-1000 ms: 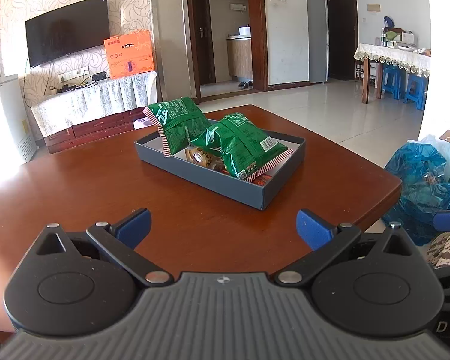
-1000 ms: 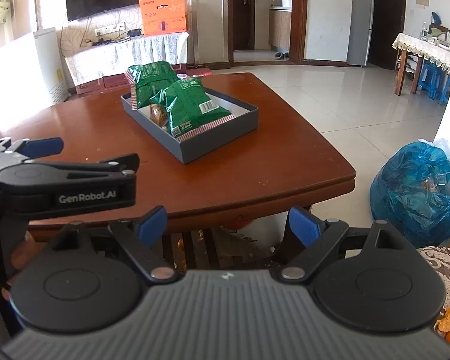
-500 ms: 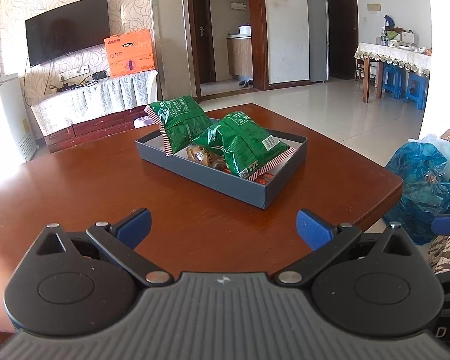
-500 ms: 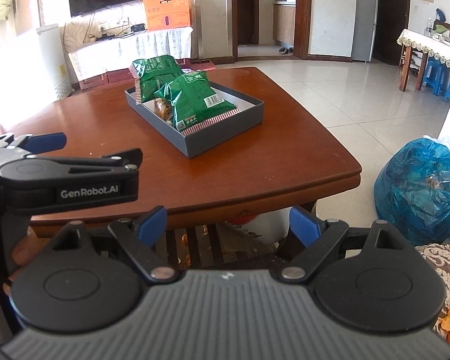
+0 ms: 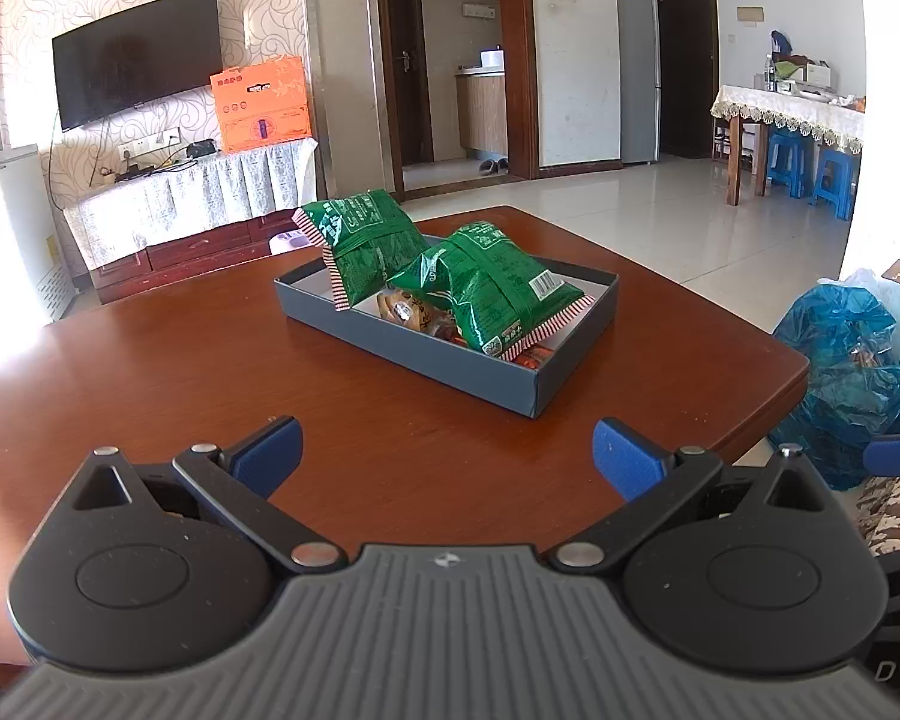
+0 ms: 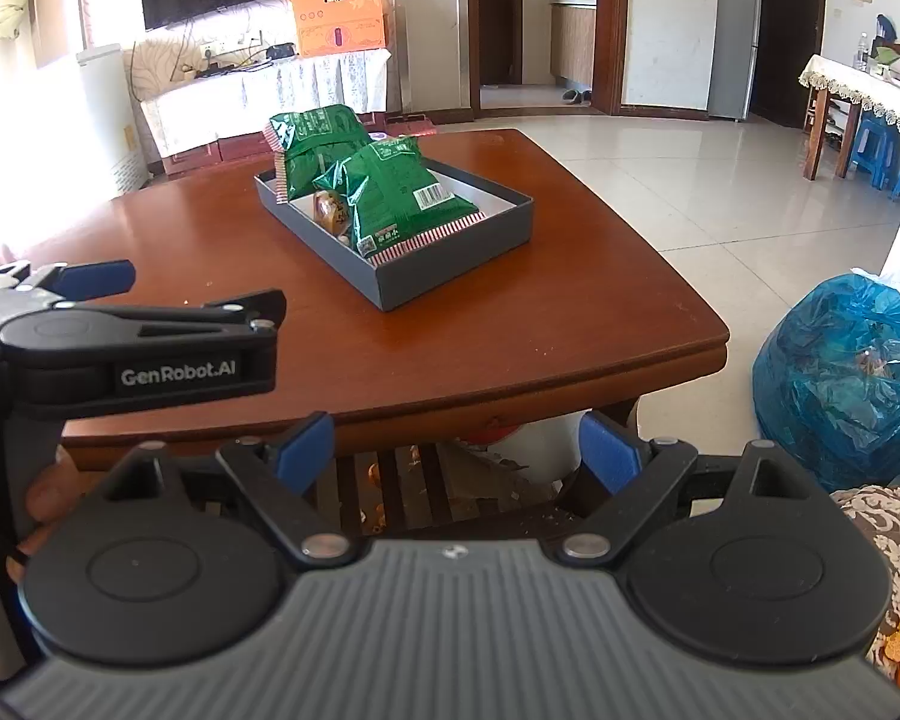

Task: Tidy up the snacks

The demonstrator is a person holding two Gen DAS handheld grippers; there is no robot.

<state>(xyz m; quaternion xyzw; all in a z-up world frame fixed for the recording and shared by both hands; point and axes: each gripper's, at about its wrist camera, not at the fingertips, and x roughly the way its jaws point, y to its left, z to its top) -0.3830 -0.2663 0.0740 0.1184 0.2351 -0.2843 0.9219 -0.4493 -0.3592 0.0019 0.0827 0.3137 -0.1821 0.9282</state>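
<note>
A grey box tray (image 5: pixel 462 369) (image 6: pixel 450 270) sits on the brown wooden table (image 5: pixel 150 372) (image 6: pixel 510 324). In it lie two green snack bags, one at the back (image 5: pixel 366 240) (image 6: pixel 312 141) and one in front (image 5: pixel 492 294) (image 6: pixel 396 192), with a small brown wrapped snack (image 5: pixel 405 312) (image 6: pixel 330 210) between them. My left gripper (image 5: pixel 447 456) is open and empty over the table's near part. My right gripper (image 6: pixel 456 450) is open and empty, off the table's near edge. The left gripper also shows in the right wrist view (image 6: pixel 138 324).
A blue plastic bag (image 5: pixel 852 372) (image 6: pixel 840 372) lies on the floor to the right of the table. A TV and an orange box (image 5: pixel 264 102) stand on a covered cabinet at the back left. A dining table with blue stools (image 5: pixel 804 162) is at the far right.
Both grippers have drifted slightly nearer the table; the tray looks a little larger in the right wrist view. Both stay open and empty. The snacks have not moved.
</note>
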